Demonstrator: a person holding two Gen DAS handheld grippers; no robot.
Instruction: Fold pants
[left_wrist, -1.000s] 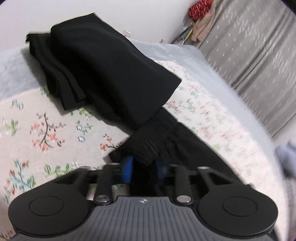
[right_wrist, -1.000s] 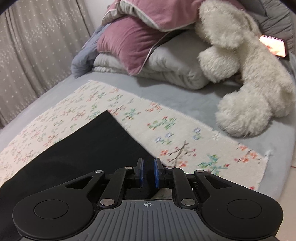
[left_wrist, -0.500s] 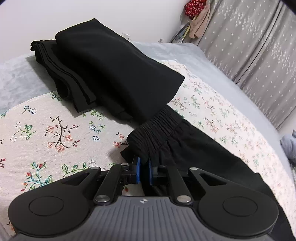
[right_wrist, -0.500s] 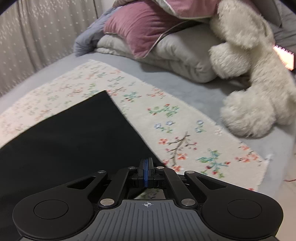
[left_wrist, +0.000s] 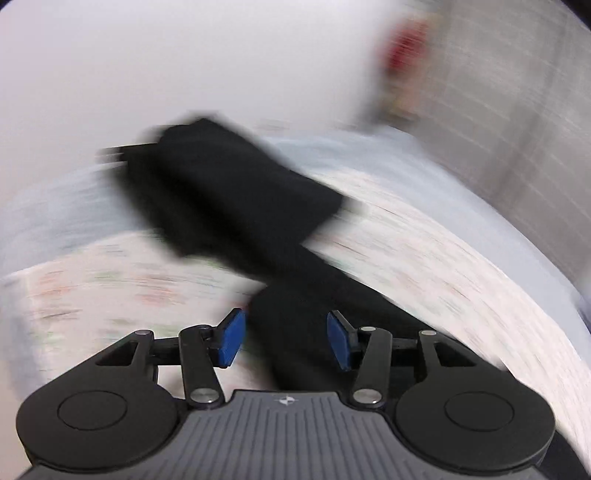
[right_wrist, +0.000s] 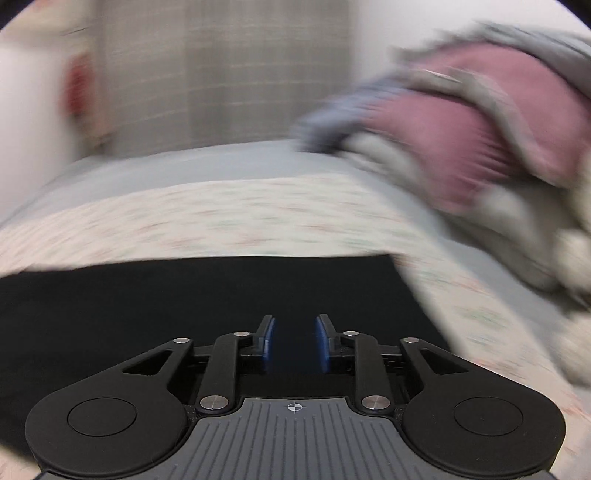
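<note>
Both views are smeared by motion. The black pants (left_wrist: 295, 295) lie on the floral blanket (left_wrist: 424, 258), running under my left gripper (left_wrist: 284, 341). Its jaws are opening, the blue pads stand wide apart, and nothing is pinched between them; the cloth lies below. Behind them sits a pile of folded black clothes (left_wrist: 229, 192). In the right wrist view the pants (right_wrist: 184, 295) spread flat across the blanket (right_wrist: 221, 218). My right gripper (right_wrist: 293, 343) hovers over them, jaws opening with a narrow gap and no cloth pressed between the pads.
Pink and grey pillows and bedding (right_wrist: 480, 140) are heaped at the right, with white plush (right_wrist: 576, 258) at the edge. A grey curtain (right_wrist: 240, 74) and white wall stand behind the bed. A red item (left_wrist: 406, 51) hangs near the curtain.
Both grippers have let go of the pants and their jaws have parted. Both have lifted and swung; the right view now faces the curtain with the pants' edge lying level across it.
</note>
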